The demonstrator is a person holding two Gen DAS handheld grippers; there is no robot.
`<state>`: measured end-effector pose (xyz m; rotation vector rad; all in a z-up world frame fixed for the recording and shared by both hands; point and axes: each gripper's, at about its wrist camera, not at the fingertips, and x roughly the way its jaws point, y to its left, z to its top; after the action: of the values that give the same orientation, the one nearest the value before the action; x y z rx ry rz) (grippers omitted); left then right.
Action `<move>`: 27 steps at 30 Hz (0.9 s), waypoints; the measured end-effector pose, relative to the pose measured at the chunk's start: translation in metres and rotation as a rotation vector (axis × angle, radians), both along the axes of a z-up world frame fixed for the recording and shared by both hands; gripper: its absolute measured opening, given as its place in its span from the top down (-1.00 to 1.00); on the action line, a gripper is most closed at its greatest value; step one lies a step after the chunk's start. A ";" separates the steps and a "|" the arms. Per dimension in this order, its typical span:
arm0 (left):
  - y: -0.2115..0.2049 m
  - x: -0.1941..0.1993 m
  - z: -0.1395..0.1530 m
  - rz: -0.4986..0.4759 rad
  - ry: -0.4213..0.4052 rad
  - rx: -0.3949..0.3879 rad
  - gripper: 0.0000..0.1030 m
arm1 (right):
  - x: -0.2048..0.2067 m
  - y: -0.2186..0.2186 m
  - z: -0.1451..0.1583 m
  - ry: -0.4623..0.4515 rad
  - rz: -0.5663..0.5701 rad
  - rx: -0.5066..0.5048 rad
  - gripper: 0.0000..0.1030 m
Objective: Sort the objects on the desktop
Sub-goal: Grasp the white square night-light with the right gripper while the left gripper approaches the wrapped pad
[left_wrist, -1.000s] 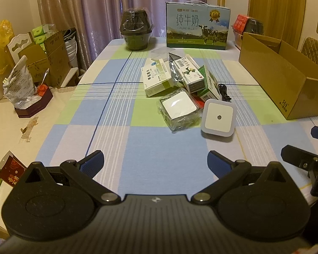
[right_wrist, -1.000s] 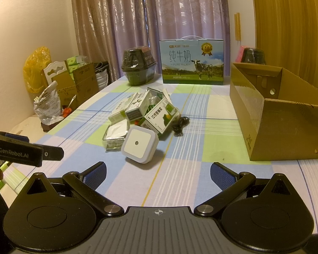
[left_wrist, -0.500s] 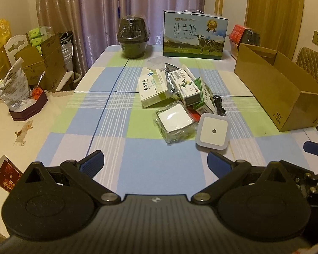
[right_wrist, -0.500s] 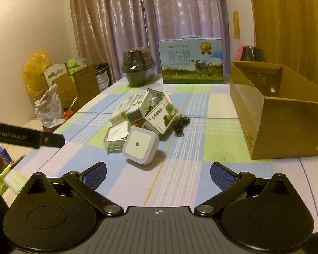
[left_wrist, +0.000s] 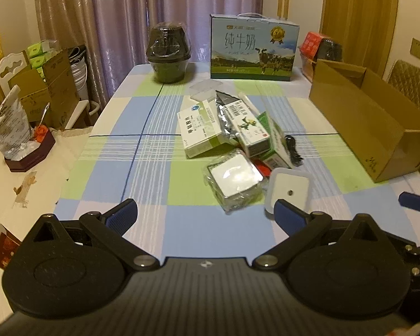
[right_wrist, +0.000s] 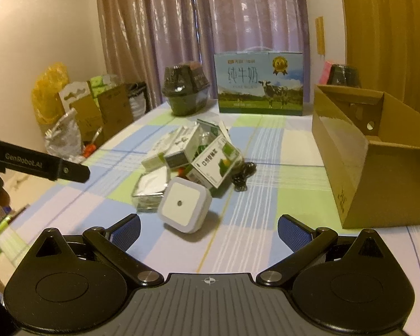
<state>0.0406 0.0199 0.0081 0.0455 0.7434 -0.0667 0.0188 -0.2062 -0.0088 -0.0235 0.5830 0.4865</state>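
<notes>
A heap of small goods lies mid-table: green-and-white medicine boxes [left_wrist: 201, 131] [right_wrist: 214, 165], a clear-wrapped white square pack [left_wrist: 232, 176] [right_wrist: 151, 186], a black cable [left_wrist: 292, 151] [right_wrist: 242, 175] and a white square night light [left_wrist: 289, 191] [right_wrist: 184, 204]. My left gripper [left_wrist: 205, 215] hovers open over the near table, its right finger just in front of the night light. My right gripper [right_wrist: 210, 228] is open too, with the night light a short way ahead of its left finger. Neither holds anything.
An open cardboard box [left_wrist: 378, 128] [right_wrist: 378, 162] lies on its side at the table's right. A milk carton case [left_wrist: 253, 51] [right_wrist: 260, 81] and a black wrapped pot [left_wrist: 169, 53] [right_wrist: 186, 93] stand at the far edge. Boxes and bags [left_wrist: 36, 89] crowd the floor left.
Both grippers have risen and drawn back a little, so the table sits lower in both views. The heap has not moved. Both stay open.
</notes>
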 end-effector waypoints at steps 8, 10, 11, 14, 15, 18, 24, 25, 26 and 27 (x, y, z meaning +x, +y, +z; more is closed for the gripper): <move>0.011 0.036 -0.017 -0.032 0.030 0.023 -0.98 | 0.022 0.038 -0.008 -0.073 0.173 -0.164 -0.97; 0.012 0.046 -0.023 -0.043 0.041 0.037 -0.98 | 0.027 0.050 -0.012 -0.119 0.256 -0.253 -0.97; 0.012 0.049 -0.025 -0.046 0.045 0.037 -0.98 | 0.029 0.055 -0.016 -0.137 0.294 -0.291 -0.97; 0.014 0.061 -0.030 -0.066 0.060 0.023 -0.98 | 0.035 0.067 -0.025 -0.188 0.395 -0.403 -0.97; 0.014 0.064 -0.031 -0.080 0.060 0.025 -0.98 | 0.036 0.070 -0.029 -0.205 0.421 -0.438 -0.97; 0.011 0.070 -0.037 -0.142 0.064 0.045 -0.98 | 0.040 0.080 -0.041 -0.239 0.494 -0.526 -0.97; 0.004 0.077 -0.054 -0.291 0.094 0.135 -0.98 | 0.050 0.091 -0.060 -0.273 0.593 -0.636 -0.96; 0.002 0.077 -0.056 -0.321 0.092 0.153 -0.98 | 0.052 0.093 -0.061 -0.275 0.609 -0.645 -0.95; 0.000 0.078 -0.059 -0.352 0.095 0.173 -0.98 | 0.055 0.095 -0.062 -0.272 0.623 -0.652 -0.93; -0.003 0.080 -0.062 -0.389 0.096 0.194 -0.98 | 0.057 0.096 -0.064 -0.270 0.632 -0.659 -0.92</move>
<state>0.1206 0.0172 -0.0538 0.3745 0.8274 -0.3697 0.0761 -0.1100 -0.0730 -0.9107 0.4398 0.8663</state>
